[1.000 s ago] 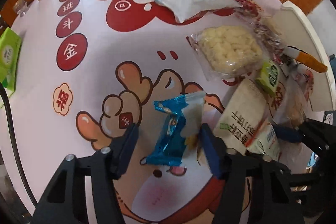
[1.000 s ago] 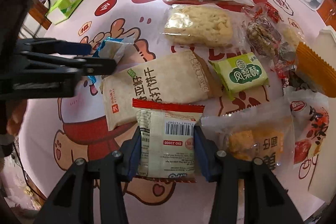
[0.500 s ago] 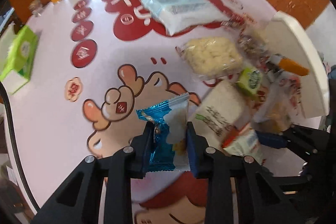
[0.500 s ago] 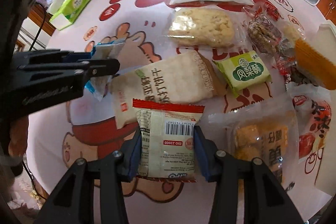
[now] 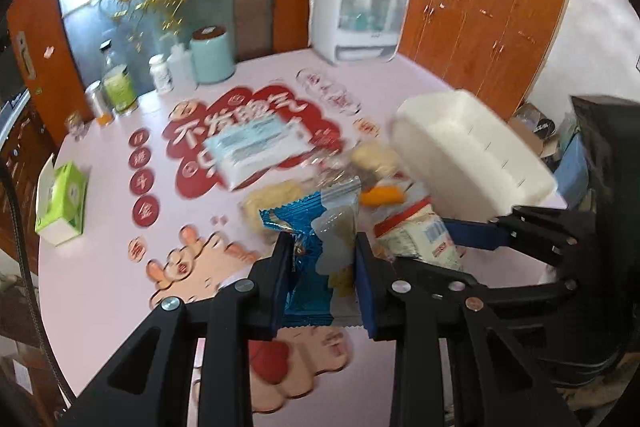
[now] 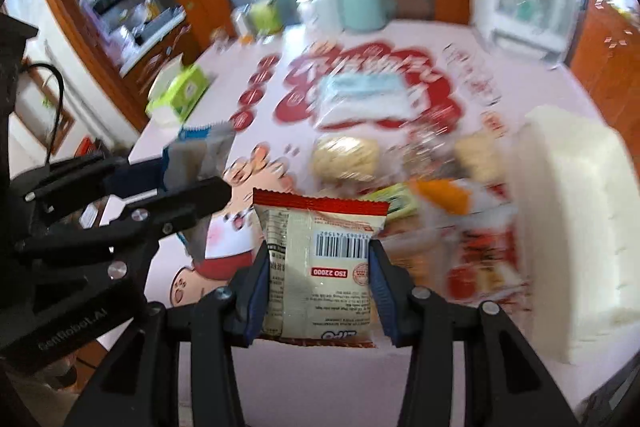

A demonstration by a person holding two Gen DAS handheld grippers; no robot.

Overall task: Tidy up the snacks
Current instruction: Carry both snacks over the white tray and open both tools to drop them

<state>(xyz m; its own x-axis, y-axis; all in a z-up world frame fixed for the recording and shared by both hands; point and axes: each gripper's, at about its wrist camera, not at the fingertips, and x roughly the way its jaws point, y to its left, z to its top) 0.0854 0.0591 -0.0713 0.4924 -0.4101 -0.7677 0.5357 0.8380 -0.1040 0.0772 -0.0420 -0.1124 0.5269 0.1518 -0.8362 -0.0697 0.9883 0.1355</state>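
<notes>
- My left gripper (image 5: 320, 279) is clamped on the blue packet (image 5: 310, 247), lifted above the bench (image 5: 100, 267): light, crinkly, slippery film.
- My right gripper (image 6: 318, 291) pinches the cream packet (image 6: 320, 267) mid-body; soft, crushable, so I grip gently.

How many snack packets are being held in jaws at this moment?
2. The blue packet sits in the left gripper; the cream packet with the red top edge sits in the right gripper. Others lie on the table.
</notes>
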